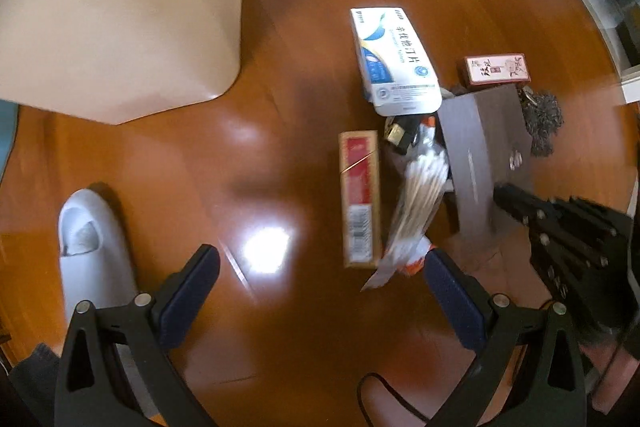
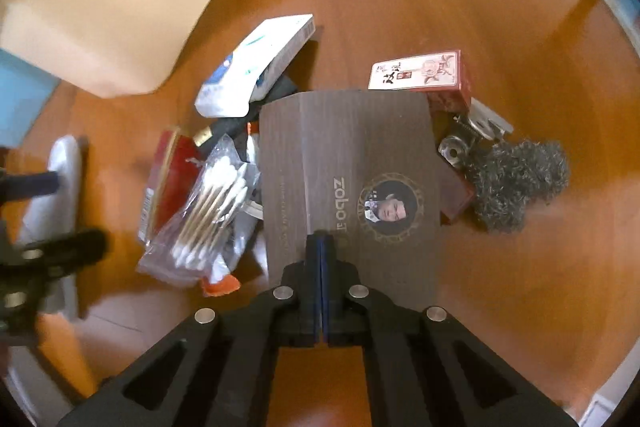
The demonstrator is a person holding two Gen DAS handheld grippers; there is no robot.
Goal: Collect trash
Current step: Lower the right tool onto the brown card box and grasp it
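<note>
Trash heaped on a wooden floor, right gripper pinching the brown box

The right gripper [image 2: 322, 243] has its fingers pressed together on the near edge of the brown Zobo box [image 2: 352, 163]; the left gripper [image 1: 320, 275] hangs wide apart above the floor [image 1: 280, 67], holding nothing. Beside the box lie a cotton swab bag [image 2: 208, 207], a red carton [image 1: 359, 195], a blue-white medicine box [image 1: 394, 59], a red-and-white pack [image 2: 420, 71] and steel wool [image 2: 516, 179]

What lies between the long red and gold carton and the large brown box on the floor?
In both views, a clear plastic bag of cotton swabs lies between the long red and gold carton and the large brown box, leaning onto the carton.
</note>
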